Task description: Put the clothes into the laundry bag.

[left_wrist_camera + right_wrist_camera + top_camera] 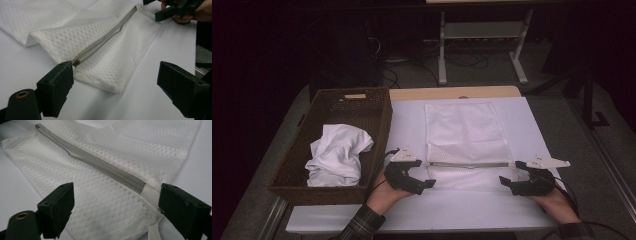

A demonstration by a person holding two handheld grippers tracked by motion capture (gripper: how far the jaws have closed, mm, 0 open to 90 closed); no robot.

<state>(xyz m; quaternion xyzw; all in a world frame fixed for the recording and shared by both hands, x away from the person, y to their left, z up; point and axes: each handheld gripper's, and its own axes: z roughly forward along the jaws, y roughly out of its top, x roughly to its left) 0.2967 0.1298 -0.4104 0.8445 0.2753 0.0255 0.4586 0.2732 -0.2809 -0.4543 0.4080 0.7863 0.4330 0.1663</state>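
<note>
Your left gripper (421,176) sits at the near left end of the mesh bag (467,145), its jaws spread wide with nothing between them. In the left gripper view the zipper pull (76,63) lies just beside the left-hand jaw, so you look lined up to pinch that small tab. Your right gripper (510,180) is at the opposite end, likewise released, and in the right gripper view its jaws straddle the bag's corner where the zipper (100,166) ends in a white fabric tab (150,192). Holding both ends would let one gripper pin the bag while the other draws the pull along.

The bag lies flat in the middle of the white table (412,210), zipper side toward you, so both ends are within easy reach. Farther left, the wicker basket (379,120) holds a crumpled white cloth (337,155), probably waiting to go into the bag.
</note>
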